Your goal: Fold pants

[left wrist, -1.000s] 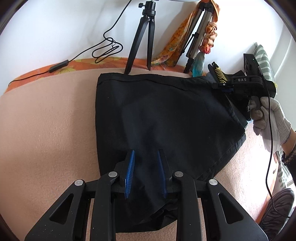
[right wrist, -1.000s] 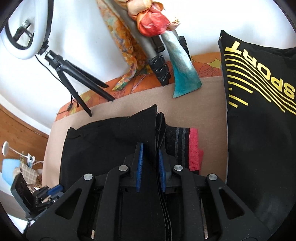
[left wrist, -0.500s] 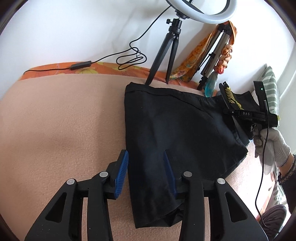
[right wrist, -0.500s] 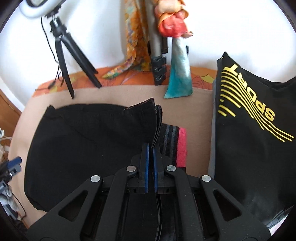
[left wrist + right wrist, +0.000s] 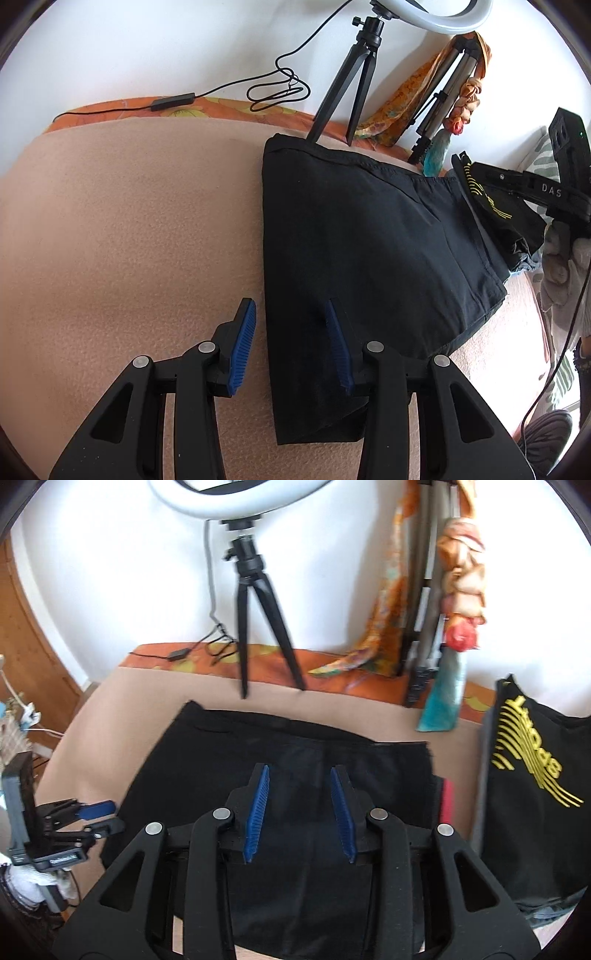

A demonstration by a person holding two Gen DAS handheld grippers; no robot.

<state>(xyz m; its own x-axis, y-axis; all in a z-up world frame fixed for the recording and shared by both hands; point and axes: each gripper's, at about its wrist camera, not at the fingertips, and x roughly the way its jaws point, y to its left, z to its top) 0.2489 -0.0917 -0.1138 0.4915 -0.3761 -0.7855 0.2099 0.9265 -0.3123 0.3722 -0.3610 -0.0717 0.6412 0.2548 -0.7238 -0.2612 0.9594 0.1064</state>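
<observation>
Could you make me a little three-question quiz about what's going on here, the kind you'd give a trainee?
1. True or false: the left gripper is clamped shut on the black pants.
2. What stands on the far side of the pants, against the white wall? A) a ring light on a tripod B) a laundry basket C) a chair
3. Fill in: the black cloth to the right of the pants has ____ lettering.

Key:
1. False. Its jaws are spread, one finger on the pants and one over the pink blanket.
2. A.
3. Yellow.

The right gripper is open too, above the folded pants.
</observation>
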